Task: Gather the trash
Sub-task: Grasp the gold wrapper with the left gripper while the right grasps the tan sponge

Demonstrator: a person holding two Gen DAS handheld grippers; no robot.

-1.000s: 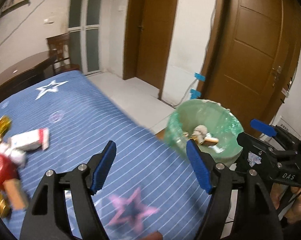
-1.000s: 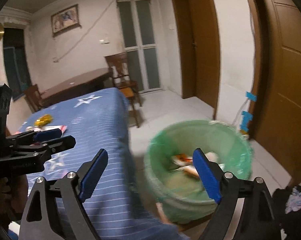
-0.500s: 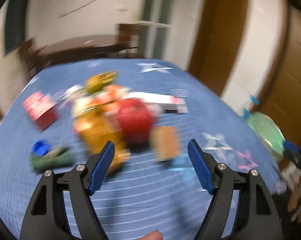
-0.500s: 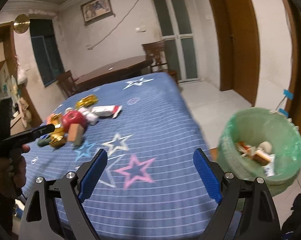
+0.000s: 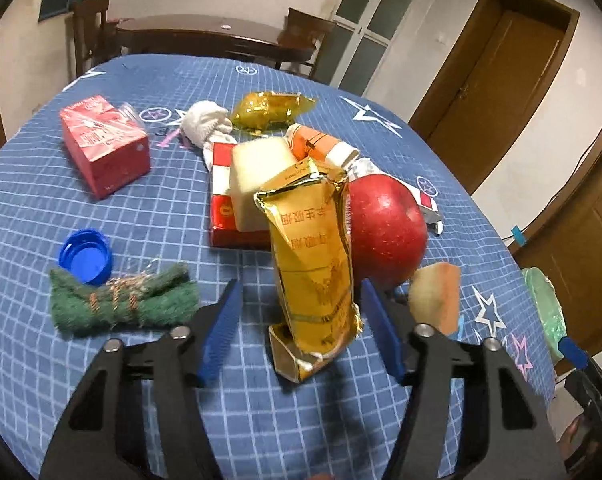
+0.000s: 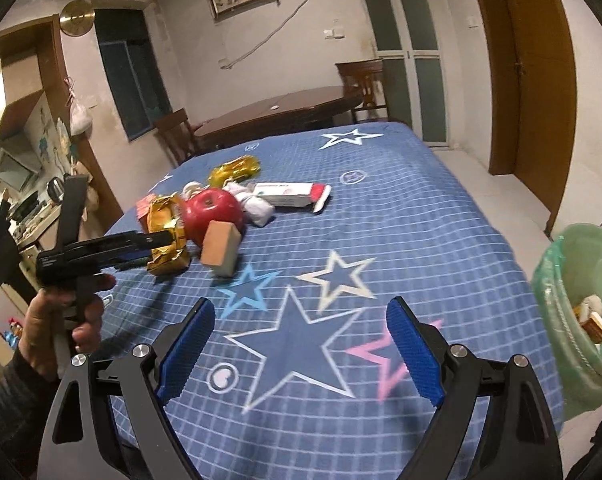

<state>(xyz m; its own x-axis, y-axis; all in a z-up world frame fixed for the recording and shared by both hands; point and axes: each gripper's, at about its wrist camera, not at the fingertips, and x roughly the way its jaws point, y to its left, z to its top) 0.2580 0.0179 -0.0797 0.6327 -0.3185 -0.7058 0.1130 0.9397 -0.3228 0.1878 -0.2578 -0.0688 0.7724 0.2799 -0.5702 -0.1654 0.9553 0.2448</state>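
Observation:
My left gripper [image 5: 301, 324] is open, its blue pads on either side of a crumpled gold foil pack [image 5: 311, 256] on the blue star tablecloth [image 5: 33, 200]. Behind the pack lie a red apple [image 5: 385, 228], a tan sponge block [image 5: 437, 296], a red-and-white box [image 5: 221, 200], a pale block [image 5: 261, 176] and a gold wrapper [image 5: 273, 110]. My right gripper [image 6: 301, 348] is open and empty over the cloth's near end. The left gripper [image 6: 101, 250] and the gold pack [image 6: 167, 232] also show in the right wrist view. A green-bagged bin [image 6: 581, 312] stands at the right.
A red carton [image 5: 105, 144], a blue cap [image 5: 85, 256], a green scrubber [image 5: 121, 300], a white rag [image 5: 205, 124] and an orange-white tube [image 5: 321, 146] also lie on the cloth. A toothpaste box [image 6: 289, 194] lies further back. A wooden table [image 6: 277, 114] and chairs stand behind.
My left gripper has swung from the bin to the pile and come close around the gold pack. My right gripper has turned from the bin to face the table.

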